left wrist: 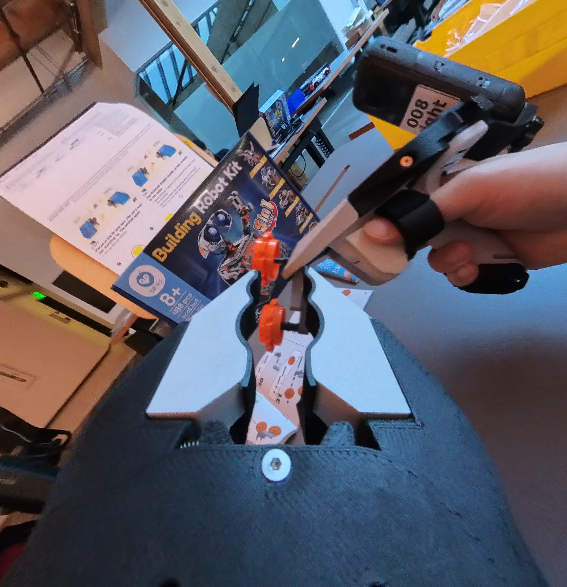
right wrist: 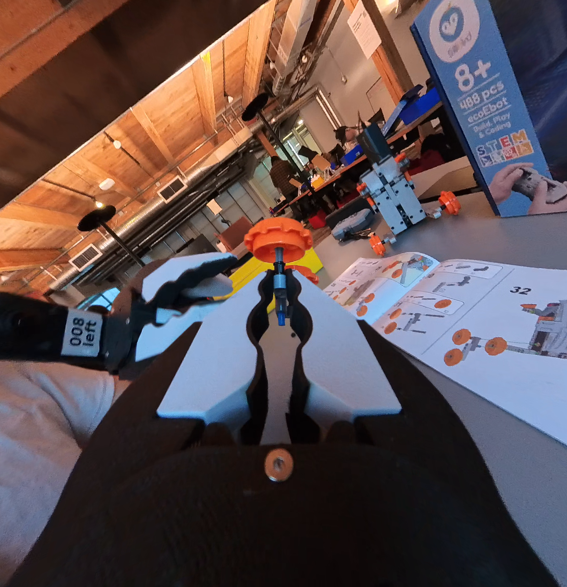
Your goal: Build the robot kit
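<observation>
My right gripper [right wrist: 280,273] is shut on a small wheel assembly: a black axle with a grey bush [right wrist: 279,281] and a blue pin [right wrist: 281,317], topped by an orange wheel [right wrist: 277,238]. In the left wrist view the right gripper [left wrist: 287,273] comes in from the right in a person's hand [left wrist: 498,216], pinching the top of a grey beam [left wrist: 296,295] that carries two orange wheels [left wrist: 265,257] [left wrist: 270,324]. My left gripper [left wrist: 282,274] is open. The beam and lower wheel hang between its fingers, unclamped. It also shows at the left of the right wrist view [right wrist: 230,273].
A blue kit box [left wrist: 212,228] [right wrist: 485,104] stands on the grey table [left wrist: 466,381]. An open instruction booklet [right wrist: 466,317] lies below the grippers. A partly built grey model [right wrist: 393,190] and loose wheel assemblies [right wrist: 449,201] [right wrist: 379,243] sit beyond. A printed sheet [left wrist: 95,178] stands at left, a yellow bin [left wrist: 498,47] behind. The tips of both grippers are at nearly the same place.
</observation>
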Motion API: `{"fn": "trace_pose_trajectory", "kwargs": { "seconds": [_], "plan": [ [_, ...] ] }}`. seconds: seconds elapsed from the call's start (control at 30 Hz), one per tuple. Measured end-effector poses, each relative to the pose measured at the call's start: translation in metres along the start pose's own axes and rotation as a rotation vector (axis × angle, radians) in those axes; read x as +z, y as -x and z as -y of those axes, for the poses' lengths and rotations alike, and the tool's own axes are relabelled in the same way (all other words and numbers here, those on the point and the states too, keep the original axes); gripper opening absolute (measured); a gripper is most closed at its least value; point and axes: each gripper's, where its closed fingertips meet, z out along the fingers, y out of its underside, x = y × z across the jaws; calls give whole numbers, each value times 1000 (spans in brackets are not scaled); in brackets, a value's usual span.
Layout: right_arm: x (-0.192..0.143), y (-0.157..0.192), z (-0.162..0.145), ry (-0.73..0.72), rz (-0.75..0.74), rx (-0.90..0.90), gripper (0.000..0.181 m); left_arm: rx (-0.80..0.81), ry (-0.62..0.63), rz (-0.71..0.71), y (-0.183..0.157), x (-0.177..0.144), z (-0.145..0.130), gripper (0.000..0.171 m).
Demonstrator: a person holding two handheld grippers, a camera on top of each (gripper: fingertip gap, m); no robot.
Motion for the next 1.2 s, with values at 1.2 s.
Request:
{"fn": "trace_pose_trajectory", "kwargs": {
  "seconds": [1.2],
  "plan": [
    [-62, 282, 141, -323, 192, -960, 22, 585, -188, 329, 96, -93, 228, 6]
  ]
}}
